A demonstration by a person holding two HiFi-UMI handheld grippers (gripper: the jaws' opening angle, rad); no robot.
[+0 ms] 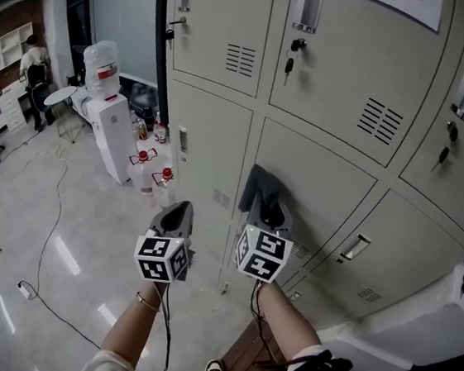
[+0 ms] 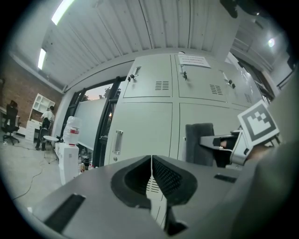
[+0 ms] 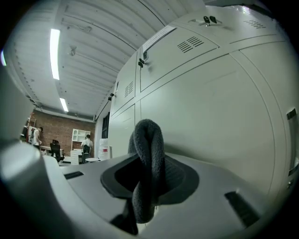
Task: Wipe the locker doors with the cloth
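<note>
A dark grey cloth (image 1: 258, 190) is pinched in my right gripper (image 1: 267, 213) and rests against a pale grey locker door (image 1: 324, 183) in the middle row. In the right gripper view the folded cloth (image 3: 148, 158) sticks up between the shut jaws, close to the door (image 3: 219, 116). My left gripper (image 1: 177, 216) hangs to the left of it, jaws shut with nothing between them, in front of the lower left locker door (image 1: 207, 149). The left gripper view shows the cloth (image 2: 200, 144) flat on the door with the right gripper (image 2: 224, 142) behind it.
Locker doors fill the wall, with keys (image 1: 291, 58) in the upper locks and a handle (image 1: 355, 248) on the lower right door. A water dispenser (image 1: 107, 116) with bottles stands at the left. A cable (image 1: 52, 227) trails over the shiny floor. A person (image 1: 34, 62) stands far left.
</note>
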